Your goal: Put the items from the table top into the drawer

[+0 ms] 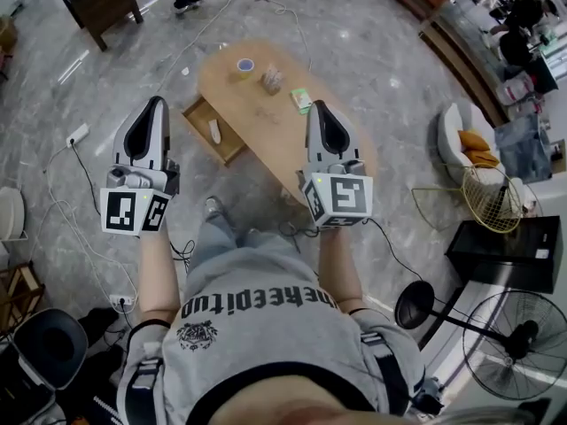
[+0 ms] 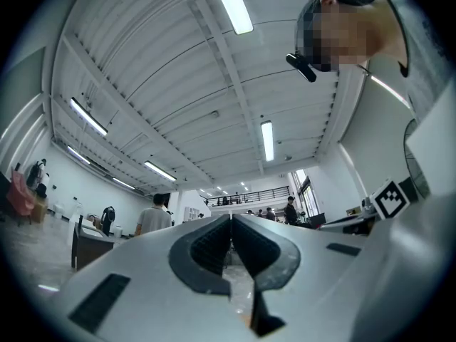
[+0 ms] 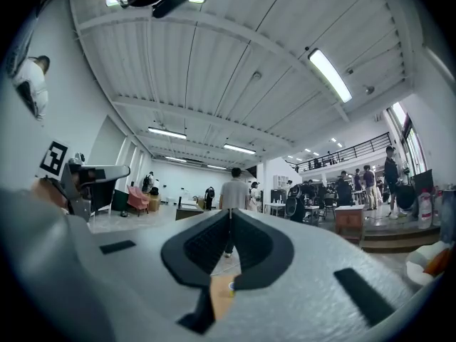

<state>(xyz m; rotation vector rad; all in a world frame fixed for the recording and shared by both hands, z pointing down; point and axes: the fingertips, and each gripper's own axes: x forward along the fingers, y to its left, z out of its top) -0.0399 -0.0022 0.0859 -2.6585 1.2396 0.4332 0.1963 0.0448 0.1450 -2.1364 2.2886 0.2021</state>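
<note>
Two grippers are hanging in front of the person in the head view. The left gripper (image 1: pixel 157 103) and right gripper (image 1: pixel 318 106) are both pressing their jaws together with nothing in them. Neither is touching the wooden table (image 1: pixel 239 96) below. The right gripper is covering part of the table's near end, so anything under it is hidden. Three items are sitting on the top: a tape roll (image 1: pixel 245 65), a small clear wrapped item (image 1: pixel 272 80) too small to identify, and a green packet (image 1: pixel 302 100) just beside the right gripper's tip. The drawer (image 1: pixel 202 118) is standing open at the table's left side, with one pale item (image 1: pixel 213 131) lying inside; what it is cannot be made out.

Left gripper view: it is pointing up at the ceiling, its jaws meeting tip to tip (image 2: pixel 231 219) and empty. Table, drawer and items are all out of frame. The right gripper's marker cube (image 2: pixel 390 198) is showing at the right edge, partly cut off.

Right gripper view: the jaws are closed together (image 3: pixel 230 212) and gripping nothing. A tan sliver (image 3: pixel 219 296) is showing through the gap at their base, too narrow to tell what it is. The left gripper's marker cube (image 3: pixel 53 159) is peeking in at the left. No task item is readable here.
</note>
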